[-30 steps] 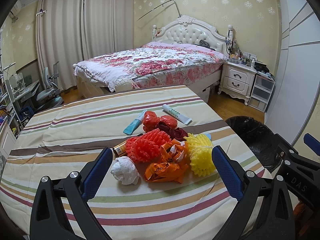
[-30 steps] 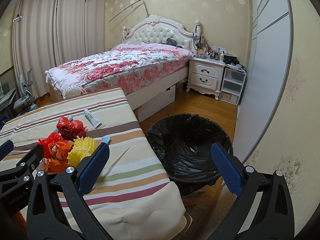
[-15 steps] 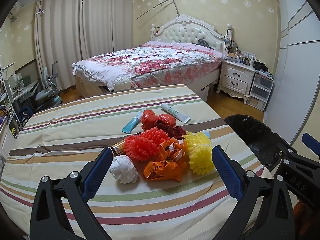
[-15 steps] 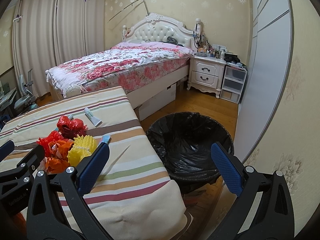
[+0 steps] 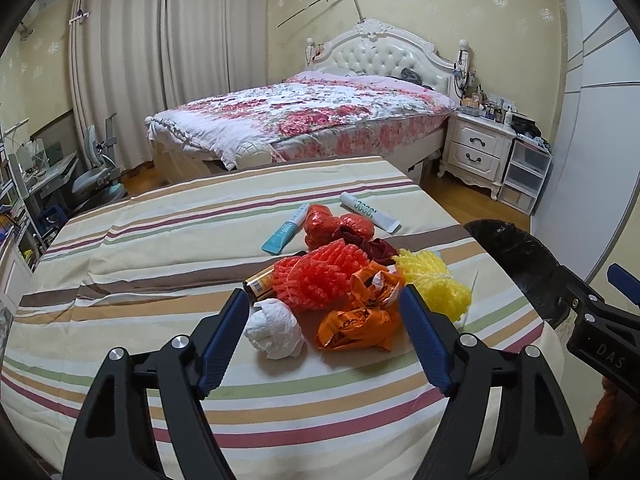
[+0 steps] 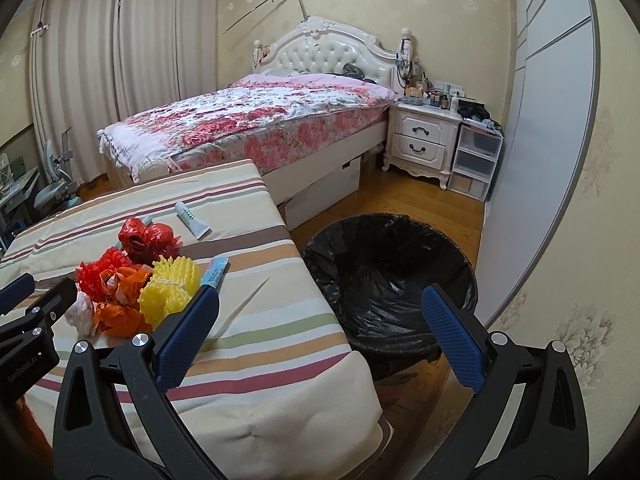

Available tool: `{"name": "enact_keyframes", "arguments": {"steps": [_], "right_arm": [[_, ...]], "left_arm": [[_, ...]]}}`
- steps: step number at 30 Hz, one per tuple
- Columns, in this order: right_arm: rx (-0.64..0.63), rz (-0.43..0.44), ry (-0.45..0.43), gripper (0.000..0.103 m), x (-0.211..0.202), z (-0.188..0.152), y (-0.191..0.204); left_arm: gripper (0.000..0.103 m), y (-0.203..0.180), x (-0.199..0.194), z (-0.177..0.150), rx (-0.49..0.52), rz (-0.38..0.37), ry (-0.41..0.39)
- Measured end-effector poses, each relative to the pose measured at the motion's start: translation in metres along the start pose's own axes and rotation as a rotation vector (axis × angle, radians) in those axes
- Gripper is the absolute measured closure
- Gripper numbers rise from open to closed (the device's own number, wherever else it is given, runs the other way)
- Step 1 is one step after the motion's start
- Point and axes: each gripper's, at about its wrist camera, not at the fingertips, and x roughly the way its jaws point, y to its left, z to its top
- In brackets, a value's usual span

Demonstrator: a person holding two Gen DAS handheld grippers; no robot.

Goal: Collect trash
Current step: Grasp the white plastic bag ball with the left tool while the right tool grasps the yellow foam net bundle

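Beside the striped cloth-covered table stands the black-lined round trash bin, on it a heap of crumpled red, orange, yellow and white trash, over which my left gripper hangs spread apart, my right gripper likewise wide, empty.

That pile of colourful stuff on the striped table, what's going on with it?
A person holding a gripper in each hand is about to clear trash. The left gripper is open, its jaws spread around the near side of the pile, framing a crumpled white paper wad and a crumpled orange plastic bag; nothing is gripped yet. The right gripper is open and empty, near the black-lined trash bin beside the striped table. No piece of the pile shows in the bin.
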Motion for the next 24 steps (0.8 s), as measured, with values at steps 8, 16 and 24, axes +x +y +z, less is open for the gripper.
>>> {"name": "enact_keyframes", "arguments": {"steps": [8, 16, 24], "right_arm": [[-0.033, 0.048, 0.064, 0.029, 0.014, -0.004, 0.014], [-0.066, 0.095, 0.094, 0.034, 0.027, -0.003, 0.034], [-0.087, 0.126, 0.107, 0.034, 0.032, -0.002, 0.049]], "left_arm": [[0.029, 0.028, 0.01, -0.006, -0.017, 0.051, 0.021], [0.029, 0.042, 0.023, -0.006, -0.04, 0.042, 0.06], [0.029, 0.05, 0.037, -0.012, -0.037, 0.034, 0.1]]}}
